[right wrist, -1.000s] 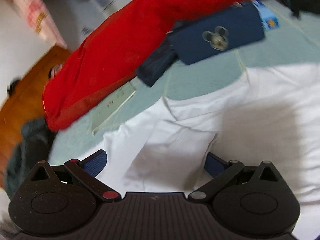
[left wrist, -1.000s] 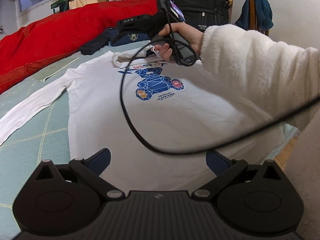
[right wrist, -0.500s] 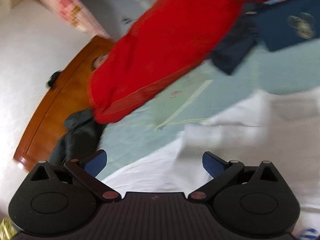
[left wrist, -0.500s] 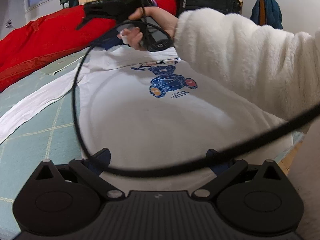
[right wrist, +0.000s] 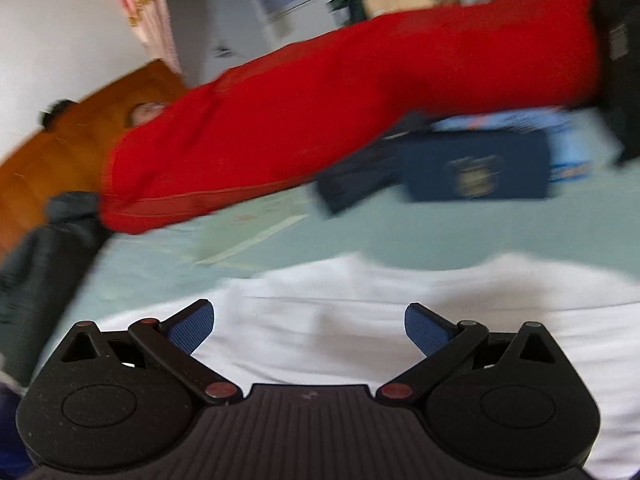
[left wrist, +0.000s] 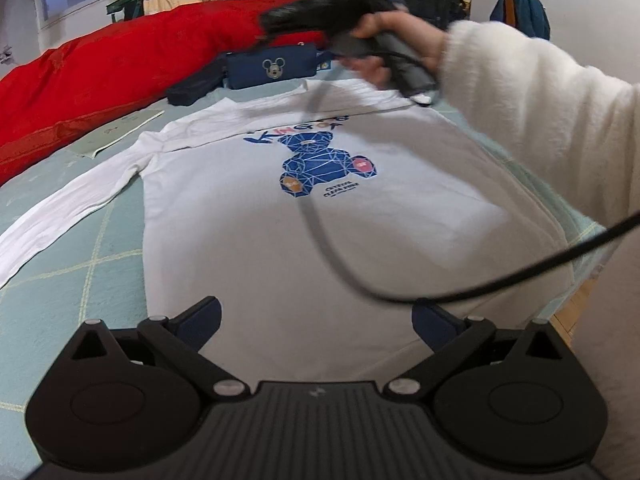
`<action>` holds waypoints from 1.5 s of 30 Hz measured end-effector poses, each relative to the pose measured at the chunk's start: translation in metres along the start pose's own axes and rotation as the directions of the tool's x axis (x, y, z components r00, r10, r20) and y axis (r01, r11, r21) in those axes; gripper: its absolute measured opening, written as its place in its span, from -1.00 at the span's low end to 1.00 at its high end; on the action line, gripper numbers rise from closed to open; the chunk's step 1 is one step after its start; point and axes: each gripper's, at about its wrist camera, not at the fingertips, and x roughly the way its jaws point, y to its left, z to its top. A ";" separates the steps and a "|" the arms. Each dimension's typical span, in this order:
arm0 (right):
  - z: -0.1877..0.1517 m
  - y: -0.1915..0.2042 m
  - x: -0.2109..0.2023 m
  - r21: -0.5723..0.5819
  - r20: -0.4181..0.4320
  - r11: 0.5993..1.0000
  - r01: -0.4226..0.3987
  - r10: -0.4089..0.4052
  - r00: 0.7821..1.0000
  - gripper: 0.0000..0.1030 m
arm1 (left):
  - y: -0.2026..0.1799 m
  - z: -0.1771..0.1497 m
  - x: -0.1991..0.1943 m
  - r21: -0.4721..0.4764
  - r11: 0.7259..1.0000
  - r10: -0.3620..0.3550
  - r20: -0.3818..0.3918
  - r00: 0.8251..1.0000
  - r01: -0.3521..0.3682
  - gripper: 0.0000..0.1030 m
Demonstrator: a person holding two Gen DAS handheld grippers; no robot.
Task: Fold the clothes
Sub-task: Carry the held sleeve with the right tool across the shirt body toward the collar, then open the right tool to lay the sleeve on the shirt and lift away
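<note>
A white long-sleeved shirt (left wrist: 248,208) with a blue bear print (left wrist: 320,164) lies flat on the pale green bedsheet (left wrist: 60,292), one sleeve (left wrist: 60,216) stretched out to the left. My left gripper (left wrist: 316,320) hovers open over the shirt's hem with nothing between its fingers. In the left wrist view, a hand in a fluffy white sleeve (left wrist: 532,120) holds the right gripper (left wrist: 272,26) raised above the collar. The right wrist view is blurred: my right gripper (right wrist: 308,326) stands open above the shirt's white upper part (right wrist: 360,304), holding nothing.
A red duvet (left wrist: 120,64) runs along the far side of the bed. A navy pouch with a mouse emblem (left wrist: 272,68) and a dark bundle (left wrist: 192,88) lie beyond the collar. A black cable (left wrist: 332,248) loops over the shirt. The bed edge (left wrist: 580,300) drops away at right.
The right gripper has swung up and to the right above the collar, its view panning across the red duvet to the pouch. The left gripper stayed open over the hem.
</note>
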 end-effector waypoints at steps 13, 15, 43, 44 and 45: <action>-0.073 -0.135 -0.115 0.110 0.075 0.967 0.228 -0.237 0.969 0.95 | -0.002 -0.001 0.010 0.001 1.000 0.005 -0.019 1.000 -0.005 0.96; -0.087 -0.142 -0.118 0.062 0.072 0.968 0.244 -0.249 0.966 0.60 | -0.003 -0.002 0.013 0.002 1.000 0.003 -0.025 1.000 -0.003 0.96; -0.079 -0.115 -0.121 -0.025 0.148 0.965 0.262 -0.256 0.955 -0.65 | -0.005 0.001 0.020 0.004 1.000 0.006 -0.042 0.999 -0.006 0.96; -0.080 -0.115 -0.111 -0.029 0.115 0.961 0.276 -0.271 0.956 -0.65 | -0.005 0.000 0.020 0.001 1.000 0.009 -0.042 0.999 -0.009 0.96; -0.081 -0.116 -0.101 -0.033 0.081 0.957 0.289 -0.286 0.955 -0.65 | -0.004 0.000 0.020 -0.003 1.000 0.011 -0.042 0.999 -0.011 0.96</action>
